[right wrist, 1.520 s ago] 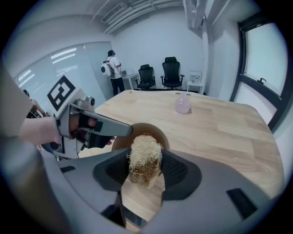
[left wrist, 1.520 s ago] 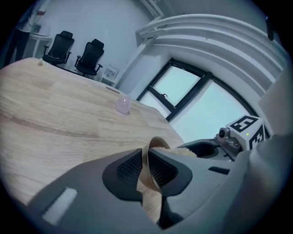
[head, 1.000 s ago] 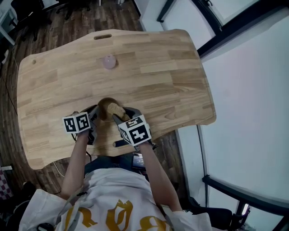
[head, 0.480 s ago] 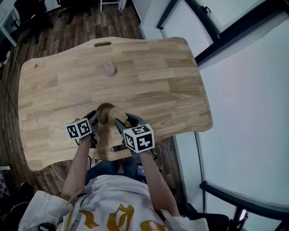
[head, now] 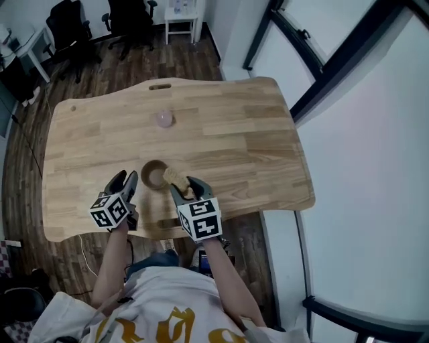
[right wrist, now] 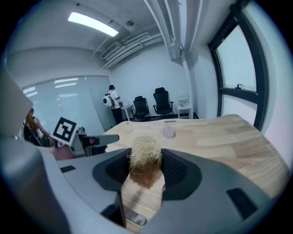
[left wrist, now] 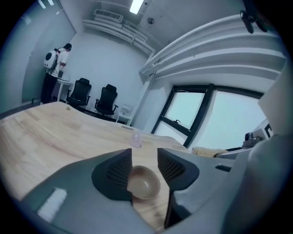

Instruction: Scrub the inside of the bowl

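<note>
A small brown bowl (head: pixel 155 175) stands upright on the wooden table (head: pixel 228 134) near its front edge. My left gripper (head: pixel 125 182) sits just to the bowl's left, and its jaws are opening. In the left gripper view the bowl (left wrist: pixel 144 183) shows in the gap ahead of the left gripper (left wrist: pixel 144 167), and the pads do not press on it. My right gripper (head: pixel 181 189) is shut on a tan fibrous scrubber (head: pixel 175 178) at the bowl's right rim. In the right gripper view the scrubber (right wrist: pixel 144 160) fills the jaws of the right gripper (right wrist: pixel 145 171).
A small pink round object (head: pixel 164 119) lies on the table behind the bowl. The table's front edge has a cutout by my body. Office chairs (head: pixel 127 20) and a small white table (head: pixel 179 13) stand on the floor beyond. A window wall runs along the right.
My left gripper has let go of the bowl's rim and drawn back to the left. The scrubber has moved from inside the bowl toward its right rim.
</note>
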Demonstrator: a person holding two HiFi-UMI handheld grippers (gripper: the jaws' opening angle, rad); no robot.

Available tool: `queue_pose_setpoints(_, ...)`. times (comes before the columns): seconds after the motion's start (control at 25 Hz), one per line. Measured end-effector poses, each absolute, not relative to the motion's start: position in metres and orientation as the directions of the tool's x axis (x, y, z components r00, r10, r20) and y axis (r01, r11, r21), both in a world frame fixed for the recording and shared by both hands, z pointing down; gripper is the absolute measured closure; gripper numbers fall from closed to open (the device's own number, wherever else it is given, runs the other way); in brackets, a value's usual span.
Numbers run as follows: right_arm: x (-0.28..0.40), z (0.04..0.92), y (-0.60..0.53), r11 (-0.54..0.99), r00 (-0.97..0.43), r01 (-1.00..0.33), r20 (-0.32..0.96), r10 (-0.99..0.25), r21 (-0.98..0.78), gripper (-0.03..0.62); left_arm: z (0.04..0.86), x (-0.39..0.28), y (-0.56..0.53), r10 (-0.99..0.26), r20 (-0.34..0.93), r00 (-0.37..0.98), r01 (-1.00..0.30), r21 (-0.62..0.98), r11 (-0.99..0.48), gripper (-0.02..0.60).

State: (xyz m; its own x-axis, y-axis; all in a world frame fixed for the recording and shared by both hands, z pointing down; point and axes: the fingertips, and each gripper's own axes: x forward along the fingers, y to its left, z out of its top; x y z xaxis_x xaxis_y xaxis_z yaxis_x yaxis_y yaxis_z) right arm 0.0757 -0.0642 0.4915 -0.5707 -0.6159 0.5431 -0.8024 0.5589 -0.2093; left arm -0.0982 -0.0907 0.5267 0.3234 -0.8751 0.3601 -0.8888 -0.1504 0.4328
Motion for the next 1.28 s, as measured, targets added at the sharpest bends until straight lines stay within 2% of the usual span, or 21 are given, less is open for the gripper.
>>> queue_pose_setpoints(0.12, 0.075, 0.468, -0.052, 0.608, -0.582, -0.784, 0.494, -0.646, -0.128, 0.410, 0.482, -0.077, -0.067, -0.894, 0.313, 0.321, -0.910, 0.363, -0.200, 0.485)
queue_pose_setpoints(0.16, 0.077, 0.462, -0.047, 0.614, -0.582, -0.782, 0.480, -0.657, -0.108, 0.410, 0.469, -0.069, -0.060, -0.895, 0.306, 0.325, -0.921, 0.316, -0.226, 0.547)
queue_pose_setpoints(0.2, 0.079, 0.456, -0.043, 0.616, -0.577, -0.783, 0.470, -0.668, -0.087, 0.410, 0.458, -0.063, -0.053, -0.896, 0.302, 0.326, -0.931, 0.266, -0.250, 0.580)
queue_pose_setpoints(0.32, 0.081, 0.445, -0.028, 0.623, -0.577, -0.781, 0.423, -0.699, -0.035, 0.410, 0.432, -0.054, -0.028, -0.907, 0.278, 0.316, -0.945, 0.178, -0.274, 0.580)
queue_pose_setpoints(0.44, 0.085, 0.435, -0.014, 0.632, -0.592, -0.775, 0.376, -0.713, -0.022, 0.411, 0.419, -0.049, -0.003, -0.919, 0.248, 0.308, -0.946, 0.182, -0.268, 0.580)
queue_pose_setpoints(0.8, 0.098, 0.416, 0.004, 0.639, -0.599, -0.770, 0.341, -0.725, 0.006, 0.411, 0.409, -0.045, 0.031, -0.935, 0.214, 0.281, -0.948, 0.214, -0.236, 0.580)
queue_pose_setpoints(1.0, 0.106, 0.412, 0.005, 0.632, -0.588, -0.775, 0.343, -0.732, 0.020, 0.411, 0.406, -0.043, 0.029, -0.938, 0.242, 0.249, -0.967, 0.106, -0.230, 0.580)
queue_pose_setpoints(1.28, 0.108, 0.405, 0.001, 0.632, -0.592, -0.775, 0.318, -0.740, 0.027, 0.411, 0.397, -0.054, 0.027, -0.949, 0.218, 0.228, -0.972, 0.114, -0.207, 0.580)
